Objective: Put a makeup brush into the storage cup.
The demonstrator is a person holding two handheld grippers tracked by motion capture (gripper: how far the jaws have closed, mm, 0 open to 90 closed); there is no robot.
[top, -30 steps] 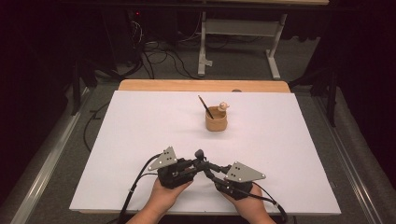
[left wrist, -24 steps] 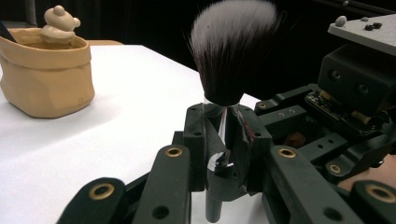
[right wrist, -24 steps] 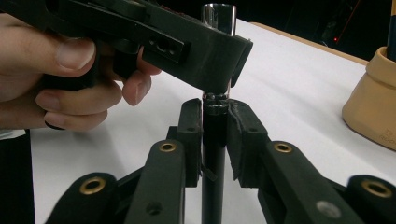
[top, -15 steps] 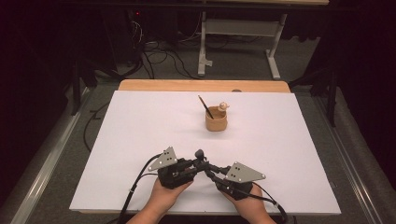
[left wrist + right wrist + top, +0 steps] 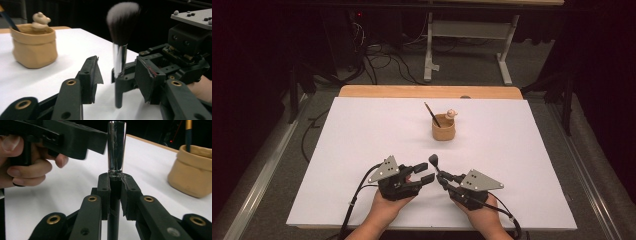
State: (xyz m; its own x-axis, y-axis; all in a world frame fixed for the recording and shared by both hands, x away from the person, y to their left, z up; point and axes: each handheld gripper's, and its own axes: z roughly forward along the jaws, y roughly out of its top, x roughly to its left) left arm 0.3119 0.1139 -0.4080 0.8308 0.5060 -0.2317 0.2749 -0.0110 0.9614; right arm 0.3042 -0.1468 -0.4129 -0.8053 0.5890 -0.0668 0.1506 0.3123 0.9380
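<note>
I am holding the makeup brush (image 5: 115,157) upright with my right gripper (image 5: 115,195), whose pads are pressing on the dark handle just below the shiny metal ferrule, so the soft bristle head is pointing up and staying free of the jaws. In the high view that right gripper (image 5: 446,179) is sitting near the front edge of the table (image 5: 362,130), with the brush (image 5: 435,163) poking up between the two tools. My left gripper (image 5: 120,82) is standing just beside it; its jaws have just been opening, and now they are spread to either side of the brush (image 5: 121,45) without pressing on it, so I judge this to be a handover, the left letting go so that the right alone is carrying the brush. In the high view the left gripper (image 5: 421,176) is lying close to the right, my hand behind it resting on the white cover. Farther out, well apart from both grippers, a tan pot (image 5: 443,130) shaped like a rolled-down bag is standing towards the back of the table, already holding a dark-handled pencil-like stick (image 5: 432,114) and a pale knobbed thing (image 5: 451,114). It is probably the holder into which this brush is going, handle down, which would explain the grip low on the handle.
</note>
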